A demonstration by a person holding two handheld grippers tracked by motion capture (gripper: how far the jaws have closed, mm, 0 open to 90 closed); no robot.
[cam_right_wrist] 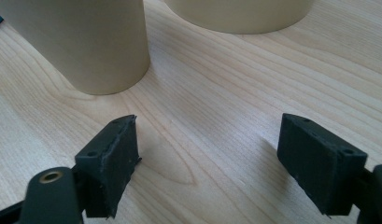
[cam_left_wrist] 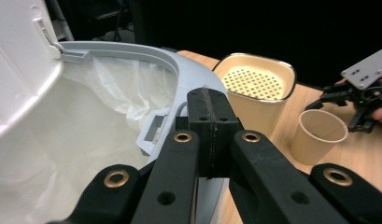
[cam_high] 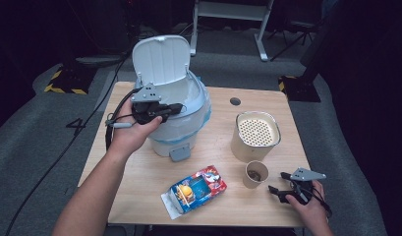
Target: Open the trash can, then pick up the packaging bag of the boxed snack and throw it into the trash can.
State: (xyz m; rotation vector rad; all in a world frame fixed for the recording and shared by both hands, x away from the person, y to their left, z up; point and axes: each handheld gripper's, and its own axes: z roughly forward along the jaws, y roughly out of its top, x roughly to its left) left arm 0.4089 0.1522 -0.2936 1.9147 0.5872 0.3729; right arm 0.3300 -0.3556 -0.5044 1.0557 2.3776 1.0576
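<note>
Your left gripper (cam_high: 175, 107) sits over the rim of the white bin (cam_high: 198, 115), lid (cam_high: 161, 59) tipped up and open, liner bag (cam_left_wrist: 118, 84) visible inside; in the left gripper view the jaws are pressed together w/ nothing between them. Can't see into the bin well enough to say what's in there. Your right gripper (cam_high: 276, 191) is low at the table's (cam_high: 139, 182) near-right corner, jaws spread wide apart, empty, pointed at the paper cup (cam_high: 256, 174) just beside it; not touching yet. In the right gripper view the cup (cam_right_wrist: 81, 42) stands upright ahead-left of the gap, wood showing between the jaws. Cup looks to hold something dark in the high view, too small to ID. Judgement: bin is open and ready, so the setup part looks done; left to do is grab the cup and get it over to the bin. The colourful box (cam_high: 197, 191) lies flat at the near-centre edge, untouched. Count: 1 bin, 1 lid, 1 paper cup, 1 cream canister w/ perforated top (cam_high: 256, 133), 1 box, 2 grippers.
</note>
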